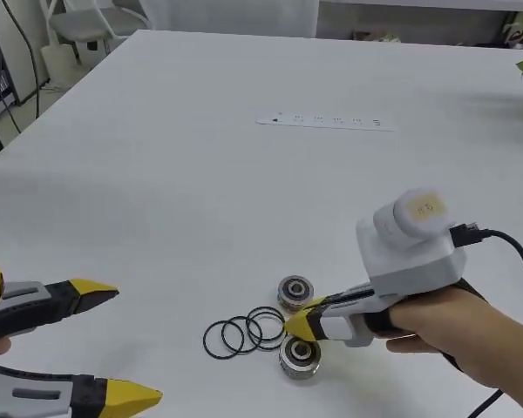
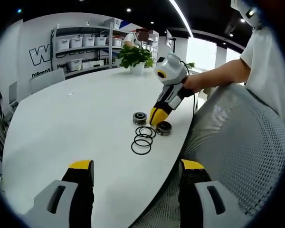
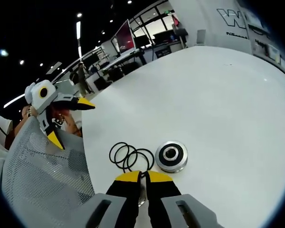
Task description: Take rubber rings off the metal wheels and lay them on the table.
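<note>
Two metal wheels lie near the white table's (image 1: 200, 157) front edge, one farther (image 1: 295, 292) and one nearer (image 1: 300, 357). Several black rubber rings (image 1: 244, 333) lie overlapped just left of them. My right gripper (image 1: 298, 324) is shut, its yellow tips low between the wheels and touching the nearest ring's edge; whether it pinches that ring is unclear. In the right gripper view the tips (image 3: 141, 176) sit just short of the rings (image 3: 130, 156) and a wheel (image 3: 171, 156). My left gripper (image 1: 113, 344) hangs open and empty at the front left, facing the rings (image 2: 142, 140) and the wheels (image 2: 140, 118).
A white power strip (image 1: 322, 120) lies flat mid-table, far behind the work. A grey mesh chair back (image 2: 237, 142) stands against the table's near edge. A potted plant (image 2: 133, 57) sits at the table's far end. A cable (image 1: 514, 261) trails from the right gripper.
</note>
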`<action>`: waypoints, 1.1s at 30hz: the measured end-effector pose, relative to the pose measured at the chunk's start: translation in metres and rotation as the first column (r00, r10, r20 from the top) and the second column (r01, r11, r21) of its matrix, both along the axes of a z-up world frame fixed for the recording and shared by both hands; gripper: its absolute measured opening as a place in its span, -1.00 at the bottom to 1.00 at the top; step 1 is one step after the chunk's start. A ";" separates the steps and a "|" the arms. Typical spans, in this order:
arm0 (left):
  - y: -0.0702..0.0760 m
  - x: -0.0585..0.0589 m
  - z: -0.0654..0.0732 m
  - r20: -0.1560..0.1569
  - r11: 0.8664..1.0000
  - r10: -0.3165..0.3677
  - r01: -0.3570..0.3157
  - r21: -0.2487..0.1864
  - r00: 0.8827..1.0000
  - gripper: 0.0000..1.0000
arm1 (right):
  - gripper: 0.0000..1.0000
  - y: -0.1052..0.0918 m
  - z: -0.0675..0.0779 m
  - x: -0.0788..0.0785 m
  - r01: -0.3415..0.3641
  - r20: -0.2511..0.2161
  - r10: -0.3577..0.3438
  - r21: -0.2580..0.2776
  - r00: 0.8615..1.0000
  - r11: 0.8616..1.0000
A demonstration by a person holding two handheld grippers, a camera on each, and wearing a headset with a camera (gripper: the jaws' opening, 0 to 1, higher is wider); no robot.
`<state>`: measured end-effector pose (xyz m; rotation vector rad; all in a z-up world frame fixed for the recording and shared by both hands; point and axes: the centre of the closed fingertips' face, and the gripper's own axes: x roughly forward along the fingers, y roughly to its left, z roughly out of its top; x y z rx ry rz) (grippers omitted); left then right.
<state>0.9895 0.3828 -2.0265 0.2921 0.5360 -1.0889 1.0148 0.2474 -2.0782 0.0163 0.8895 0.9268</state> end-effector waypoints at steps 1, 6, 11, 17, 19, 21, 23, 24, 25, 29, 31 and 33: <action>0.000 0.000 0.000 0.000 1.000 0.000 0.000 -0.001 1.000 0.42 | -0.98 -0.001 0.000 0.001 0.002 0.006 -0.002 -0.009 1.000 1.000; 0.000 0.000 0.000 -0.002 1.000 -0.001 0.001 -0.002 1.000 0.42 | -0.98 -0.004 0.003 0.003 0.009 0.020 -0.009 -0.011 1.000 1.000; -0.001 -0.001 -0.001 -0.005 1.000 -0.006 0.006 0.000 1.000 0.44 | -0.97 -0.005 0.010 0.008 0.017 0.063 -0.016 -0.021 0.998 1.000; -0.002 -0.001 0.001 -0.004 1.000 -0.005 0.005 -0.013 1.000 0.46 | -0.93 -0.002 0.027 0.014 0.036 0.099 -0.038 0.021 0.994 0.999; -0.003 -0.003 0.001 -0.010 1.000 -0.009 0.009 -0.016 1.000 0.48 | -0.91 0.000 0.038 0.018 0.042 0.122 -0.047 0.042 0.991 0.998; -0.004 -0.003 0.001 -0.011 1.000 -0.012 0.012 -0.015 1.000 0.50 | -0.89 0.002 0.047 0.021 0.051 0.137 -0.060 0.067 0.989 0.996; -0.005 -0.003 0.000 -0.016 1.000 -0.015 0.015 -0.015 1.000 0.52 | -0.86 0.003 0.062 0.028 0.073 0.167 -0.090 0.108 0.982 0.991; -0.005 -0.003 0.000 -0.017 1.000 -0.016 0.016 -0.017 1.000 0.53 | -0.84 0.003 0.067 0.029 0.076 0.178 -0.096 0.119 0.979 0.990; -0.006 -0.004 0.000 -0.018 1.000 -0.018 0.018 -0.019 1.000 0.53 | -0.83 0.002 0.073 0.030 0.078 0.188 -0.101 0.129 0.977 0.989; -0.008 -0.006 0.000 -0.023 0.999 -0.033 0.033 -0.012 0.999 0.55 | -0.71 -0.002 0.085 0.032 0.071 0.208 -0.104 0.161 0.973 0.984; -0.008 -0.007 -0.001 -0.025 0.999 -0.039 0.039 -0.007 0.999 0.56 | -0.60 -0.004 0.092 0.034 0.078 0.205 -0.118 0.196 0.972 0.978; -0.009 -0.007 -0.001 -0.026 0.999 -0.043 0.043 -0.007 0.999 0.58 | -0.50 -0.008 0.100 0.035 0.078 0.224 -0.125 0.207 0.967 0.975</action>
